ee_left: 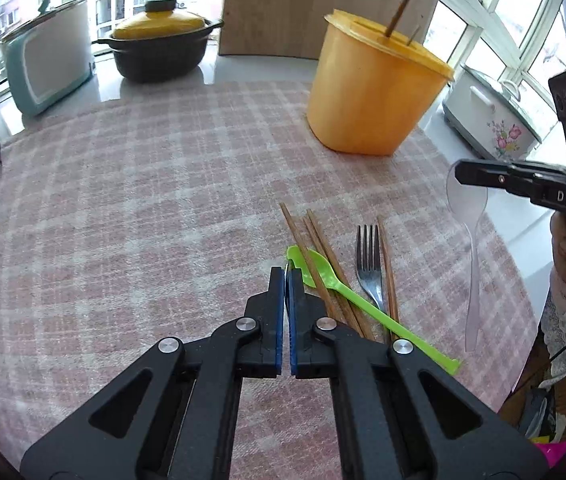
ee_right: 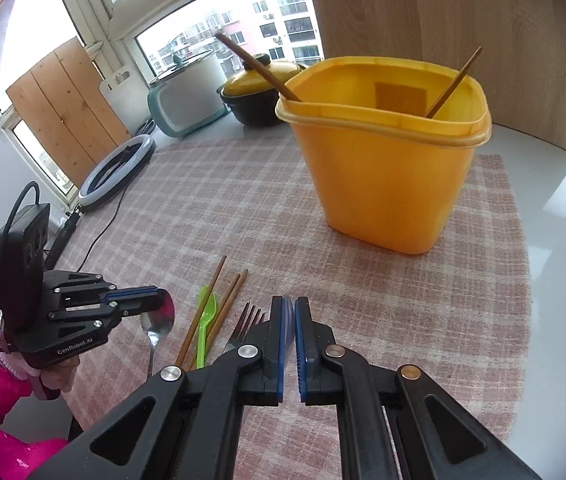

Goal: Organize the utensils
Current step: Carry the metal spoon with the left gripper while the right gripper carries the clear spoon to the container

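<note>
Two spoons were our chief worry: our left gripper (ee_right: pixel 165 300) was clamped on a metal spoon (ee_right: pixel 157 326) by the bowl and our right gripper (ee_left: pixel 459 172) on a clear plastic spoon (ee_left: pixel 468 216) likewise, so either could swing or slip on the way to the orange holder (ee_right: pixel 383 184), where two chopsticks (ee_right: pixel 257 66) leaned; the rest lay on the checked cloth (ee_right: pixel 211 208).
</note>
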`<state>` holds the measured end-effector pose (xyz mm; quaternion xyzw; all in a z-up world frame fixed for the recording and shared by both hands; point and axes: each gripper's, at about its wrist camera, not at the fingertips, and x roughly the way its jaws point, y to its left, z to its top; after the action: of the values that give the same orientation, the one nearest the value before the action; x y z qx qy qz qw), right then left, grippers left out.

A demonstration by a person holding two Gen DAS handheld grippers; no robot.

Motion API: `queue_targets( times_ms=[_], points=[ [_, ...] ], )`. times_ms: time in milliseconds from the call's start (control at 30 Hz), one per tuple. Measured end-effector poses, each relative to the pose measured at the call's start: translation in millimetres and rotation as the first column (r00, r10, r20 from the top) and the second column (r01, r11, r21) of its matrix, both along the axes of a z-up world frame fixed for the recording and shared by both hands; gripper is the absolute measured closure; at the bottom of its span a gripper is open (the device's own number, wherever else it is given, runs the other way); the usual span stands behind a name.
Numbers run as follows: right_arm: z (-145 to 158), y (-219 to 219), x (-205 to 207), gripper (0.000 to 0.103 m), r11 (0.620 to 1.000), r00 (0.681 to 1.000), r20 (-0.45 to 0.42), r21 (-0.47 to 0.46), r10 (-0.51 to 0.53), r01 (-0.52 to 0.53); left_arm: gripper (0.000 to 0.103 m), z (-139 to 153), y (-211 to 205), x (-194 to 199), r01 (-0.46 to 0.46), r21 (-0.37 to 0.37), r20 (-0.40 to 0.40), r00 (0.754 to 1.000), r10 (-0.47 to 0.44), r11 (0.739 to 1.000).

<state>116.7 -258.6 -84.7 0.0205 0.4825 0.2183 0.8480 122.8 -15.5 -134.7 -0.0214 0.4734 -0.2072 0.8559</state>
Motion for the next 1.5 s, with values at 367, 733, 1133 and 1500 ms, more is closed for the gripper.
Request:
queue_targets(
  times_ms=[367, 733, 1133, 1500],
  points=[
    [51.5, -19.0, -25.8, 0.101, 0.994, 0.980, 0.162, 0.023, -0.113, 0.111, 0.103, 66.1, 36.2, -2.5, -0.109, -0.073, 0.164, 0.979, 0.120, 0.991],
    [86.7, -41.3, -33.8, 0.101, 0.973, 0.936, 0.266, 0.061, -0.230, 0.221, 0.103, 105.3, 38.9, 6.8, -0.129, -0.127, 0.255, 0.954, 0.158, 0.983],
    [115.7, -63.2, -25.7, 0.101, 0.935, 0.873, 0.336, 0.130, -0.353, 0.329, 0.103, 149.9, 32.1, 44.5, -0.152, -0.183, 0.352, 0.912, 0.209, 0.971],
    [134.8, -66.3, -2.0, 0.101, 0.922, 0.835, 0.393, 0.139, -0.386, 0.361, 0.103, 172.7, 23.5, 96.6, -0.162, -0.230, 0.399, 0.884, 0.244, 0.960]
  ],
)
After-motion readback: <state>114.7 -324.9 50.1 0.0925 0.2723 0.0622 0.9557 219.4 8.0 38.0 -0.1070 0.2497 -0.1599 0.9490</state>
